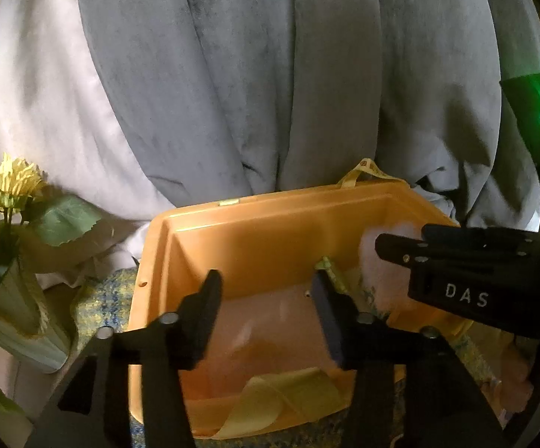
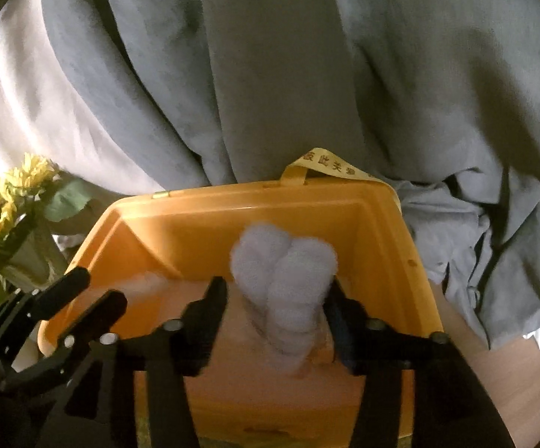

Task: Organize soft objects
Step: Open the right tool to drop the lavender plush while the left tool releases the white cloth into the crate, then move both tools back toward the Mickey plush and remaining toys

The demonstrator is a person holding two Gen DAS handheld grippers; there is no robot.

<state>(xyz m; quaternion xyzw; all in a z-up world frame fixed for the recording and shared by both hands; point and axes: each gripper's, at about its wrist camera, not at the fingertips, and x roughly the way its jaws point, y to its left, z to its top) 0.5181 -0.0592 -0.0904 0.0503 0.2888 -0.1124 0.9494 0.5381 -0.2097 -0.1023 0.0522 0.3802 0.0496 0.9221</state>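
I hold both tools over the orange bin point(image 2: 393, 246), my landmark here. My right hand-held gripper point(image 2: 275, 295) is above its inside with the white fluffy bundle point(image 2: 284, 276) between the fingers; the bundle touches the right finger, but I cannot tell if the grip is firm. I judge it sits there for dropping inside. My left hand-held gripper point(image 1: 266, 291) is spread wide and empty, over the bin's near side, leaving room. Sunflowers point(image 2: 5, 205) stand left of the bin.
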